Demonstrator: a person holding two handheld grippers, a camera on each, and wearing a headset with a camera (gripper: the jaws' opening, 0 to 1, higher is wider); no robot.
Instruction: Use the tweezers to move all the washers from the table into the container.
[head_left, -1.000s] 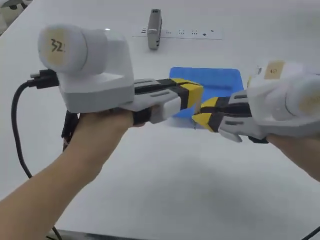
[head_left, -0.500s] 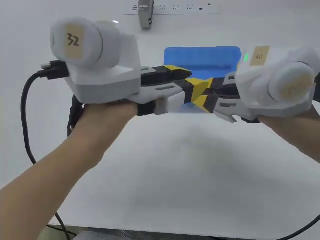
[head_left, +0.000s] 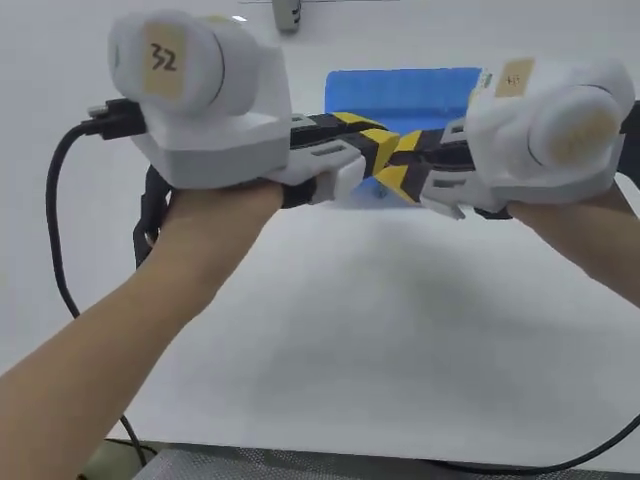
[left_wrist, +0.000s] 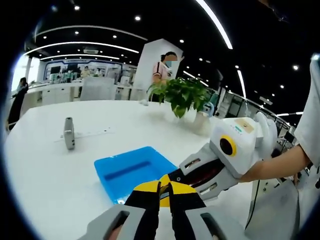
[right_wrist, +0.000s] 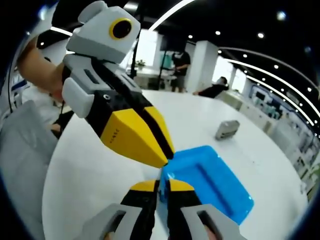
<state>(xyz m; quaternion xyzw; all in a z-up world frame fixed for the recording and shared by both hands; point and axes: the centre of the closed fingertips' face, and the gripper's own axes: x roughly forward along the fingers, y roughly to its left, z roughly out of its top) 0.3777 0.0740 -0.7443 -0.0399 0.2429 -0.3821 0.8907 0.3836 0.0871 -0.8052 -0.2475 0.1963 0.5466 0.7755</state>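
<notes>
Blue container sits toward far edge of desk, long axis along that edge. I read left gripper and right gripper jaws closed; anything pinched, cannot tell.

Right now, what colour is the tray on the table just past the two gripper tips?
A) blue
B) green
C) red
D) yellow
A: the tray lying on the white table beyond the left gripper and the right gripper is bright blue.
</notes>
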